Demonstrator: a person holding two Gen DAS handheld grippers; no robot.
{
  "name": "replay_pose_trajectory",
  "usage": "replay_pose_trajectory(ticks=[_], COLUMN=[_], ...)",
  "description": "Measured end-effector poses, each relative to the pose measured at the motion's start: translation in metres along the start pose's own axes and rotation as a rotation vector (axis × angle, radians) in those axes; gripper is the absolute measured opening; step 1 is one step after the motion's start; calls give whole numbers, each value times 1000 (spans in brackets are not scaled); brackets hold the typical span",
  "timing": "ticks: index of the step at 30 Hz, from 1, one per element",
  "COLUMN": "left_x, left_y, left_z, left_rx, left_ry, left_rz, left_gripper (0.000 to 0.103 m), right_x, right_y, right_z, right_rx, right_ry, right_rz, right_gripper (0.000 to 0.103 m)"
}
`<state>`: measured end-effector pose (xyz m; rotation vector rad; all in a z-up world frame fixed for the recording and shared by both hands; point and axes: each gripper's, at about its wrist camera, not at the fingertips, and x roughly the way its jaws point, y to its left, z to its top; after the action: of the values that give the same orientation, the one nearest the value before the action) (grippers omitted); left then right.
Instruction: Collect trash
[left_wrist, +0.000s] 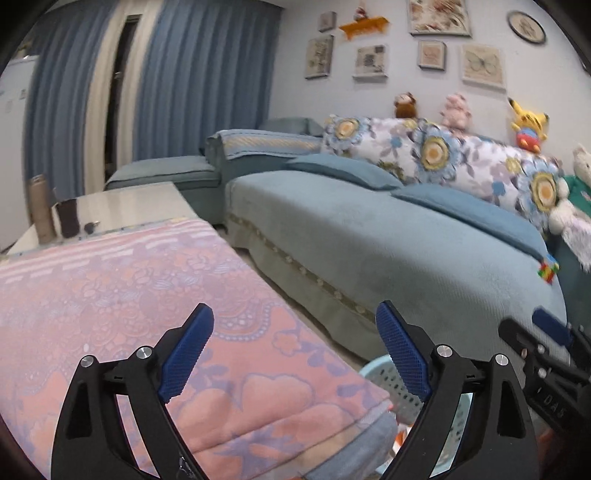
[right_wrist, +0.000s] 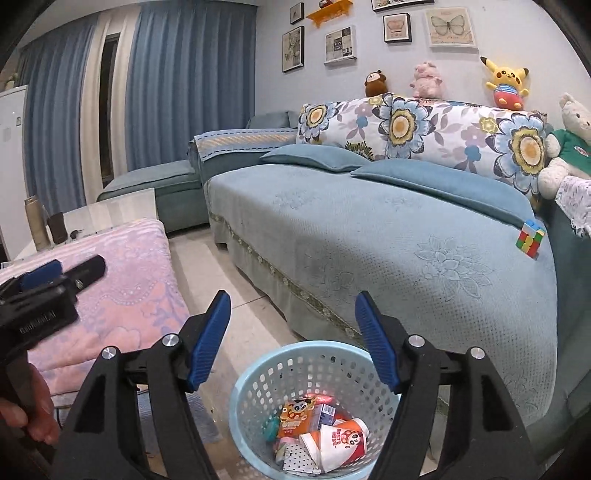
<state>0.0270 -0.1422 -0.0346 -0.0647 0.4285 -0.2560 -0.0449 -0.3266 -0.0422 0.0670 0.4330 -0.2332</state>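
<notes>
The big blue sofa (right_wrist: 388, 236) is filling the right side of the room, and its front edge is hanging down to the floor (right_wrist: 236, 288). The low table with the pink blanket (left_wrist: 129, 295) is sitting on the left. A strip of bare floor is running between the blanket's edge and the sofa's edge, giving room to move. The light blue basket (right_wrist: 258, 376) is standing on that floor, near the sofa's front edge and just beside the blanket's corner. Trash (right_wrist: 317, 432) is lying inside it: a paper cup and some wrappers. The right claw (right_wrist: 293, 339) is hanging over the basket, spread wide and holding nothing. The left claw (left_wrist: 295, 350) is hanging over the blanket's near edge, also spread wide and holding nothing.
</notes>
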Motion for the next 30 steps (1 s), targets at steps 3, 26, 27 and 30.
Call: replay_pose_trajectory(ticks=[3, 26, 27, 30], left_x=[0, 2, 2, 3], left_y=[4, 7, 7, 6], left_z=[-1, -8, -7, -8], left_rx=[-25, -34, -31, -17], left_ry=[-5, -22, -22, -22], left_rz=[-20, 21, 23, 27], left_gripper=[89, 95, 95, 95], right_x=[3, 7, 7, 5], right_y=[2, 4, 5, 7], right_z=[-3, -10, -10, -10], right_rx=[1, 3, 2, -7], right_ry=[12, -12, -15, -31], right_rz=[-1, -43, -47, -64], right_gripper=[66, 69, 69, 69])
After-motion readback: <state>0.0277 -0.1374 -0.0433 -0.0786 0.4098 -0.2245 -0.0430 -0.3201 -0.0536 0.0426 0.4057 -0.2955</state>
